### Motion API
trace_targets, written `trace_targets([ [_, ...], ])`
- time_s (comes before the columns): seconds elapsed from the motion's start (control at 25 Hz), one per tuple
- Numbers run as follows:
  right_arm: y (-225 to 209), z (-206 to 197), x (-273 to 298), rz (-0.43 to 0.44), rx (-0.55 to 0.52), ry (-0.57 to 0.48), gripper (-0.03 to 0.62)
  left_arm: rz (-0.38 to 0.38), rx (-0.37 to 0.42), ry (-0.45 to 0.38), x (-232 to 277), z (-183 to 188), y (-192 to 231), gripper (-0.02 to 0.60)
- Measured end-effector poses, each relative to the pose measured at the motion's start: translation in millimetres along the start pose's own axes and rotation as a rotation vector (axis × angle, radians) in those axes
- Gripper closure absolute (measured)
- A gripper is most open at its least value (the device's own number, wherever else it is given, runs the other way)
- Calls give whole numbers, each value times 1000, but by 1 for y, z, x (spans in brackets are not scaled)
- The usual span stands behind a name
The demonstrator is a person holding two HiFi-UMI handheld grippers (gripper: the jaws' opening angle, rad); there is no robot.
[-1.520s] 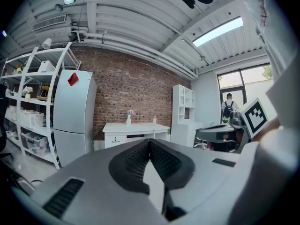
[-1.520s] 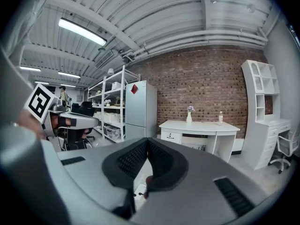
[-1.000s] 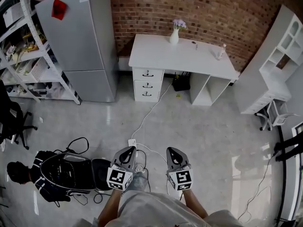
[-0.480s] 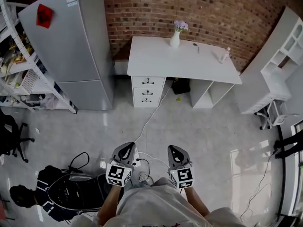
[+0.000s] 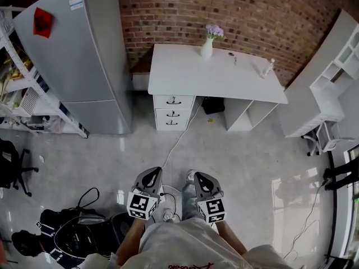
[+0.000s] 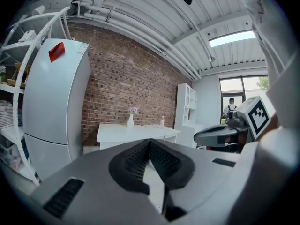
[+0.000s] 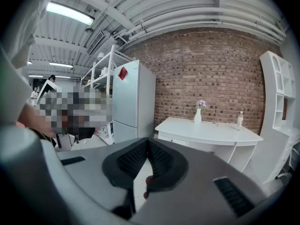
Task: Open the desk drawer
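The white desk (image 5: pixel 213 74) stands against the brick wall, some way ahead of me. Its stack of three drawers (image 5: pixel 173 112) sits under the left end, all closed, each with a dark handle. My left gripper (image 5: pixel 150 178) and right gripper (image 5: pixel 202 179) are held side by side low in the head view, both pointing toward the desk and far short of it. Each is shut with nothing between its jaws. The left gripper view shows the left gripper (image 6: pixel 150 142) with the desk (image 6: pixel 133 131) beyond it. The right gripper (image 7: pixel 148 142) points at the desk (image 7: pixel 206 128) too.
A grey fridge (image 5: pixel 78 55) and metal shelving (image 5: pixel 17 94) stand left of the desk, a white bookcase (image 5: pixel 331 77) on the right. A vase (image 5: pixel 207 46) and a bottle (image 5: pixel 268 67) are on the desktop. A white cable (image 5: pixel 176 142) crosses the floor; a black bag (image 5: pixel 78 234) lies lower left.
Both grippers have travelled forward toward the desk, which now appears a little nearer. The bag and chair have slid back toward the lower left. Both grippers stay shut.
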State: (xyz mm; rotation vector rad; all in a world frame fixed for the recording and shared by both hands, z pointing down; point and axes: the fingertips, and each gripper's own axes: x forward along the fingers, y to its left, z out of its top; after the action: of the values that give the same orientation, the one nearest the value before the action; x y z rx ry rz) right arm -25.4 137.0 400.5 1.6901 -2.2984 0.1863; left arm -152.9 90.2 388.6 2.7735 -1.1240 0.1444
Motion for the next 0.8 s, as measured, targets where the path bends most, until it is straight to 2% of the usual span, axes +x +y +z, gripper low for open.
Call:
trace_targets([
  [0.32, -54, 2, 60, 66, 1, -13, 577, 60, 12, 7, 72, 6, 27, 571],
  [0.52, -111, 18, 101, 102, -17, -32, 577, 98, 43, -9, 137, 33, 43, 571],
  [0.8, -190, 39, 149, 128, -14, -45, 577, 145, 19, -13, 217, 56, 48, 571],
])
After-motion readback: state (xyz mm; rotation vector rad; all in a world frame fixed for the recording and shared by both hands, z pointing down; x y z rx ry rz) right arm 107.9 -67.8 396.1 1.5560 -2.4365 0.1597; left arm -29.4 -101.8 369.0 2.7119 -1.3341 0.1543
